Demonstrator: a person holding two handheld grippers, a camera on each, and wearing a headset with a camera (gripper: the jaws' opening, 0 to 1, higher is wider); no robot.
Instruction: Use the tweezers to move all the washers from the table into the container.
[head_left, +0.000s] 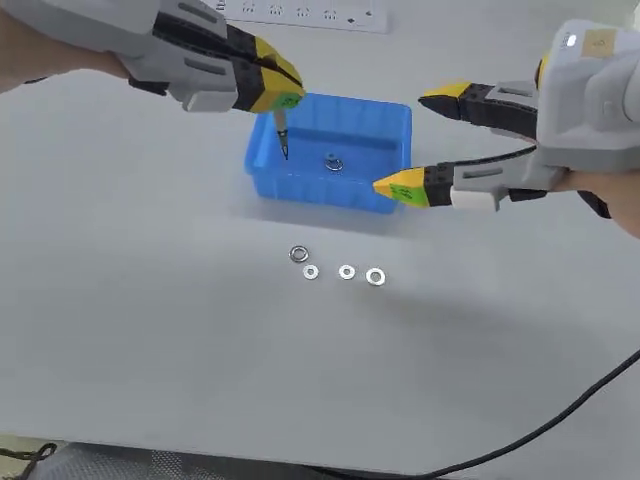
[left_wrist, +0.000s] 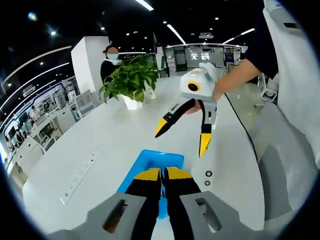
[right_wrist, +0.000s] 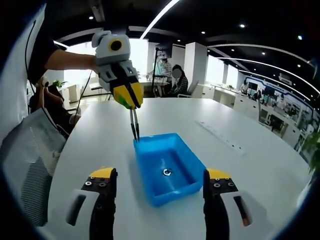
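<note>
On the desk (head_left: 150, 300), four washers (head_left: 345, 271) lie flat, tiny, hard, probably slippery. The left gripper (head_left: 290, 95) squeezes the tweezers (head_left: 282, 140); the right gripper (head_left: 402, 142) gapes wide. Pinch each rim.

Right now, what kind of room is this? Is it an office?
Probably a big open-plan office or showroom. There is a long white table with a potted plant on it, strip lights on a dark ceiling, and people sitting at the far end.

Left tool (head_left: 292, 88) clamps tweezers (head_left: 282, 135) — right tool (head_left: 400, 142) gapes wide.
</note>
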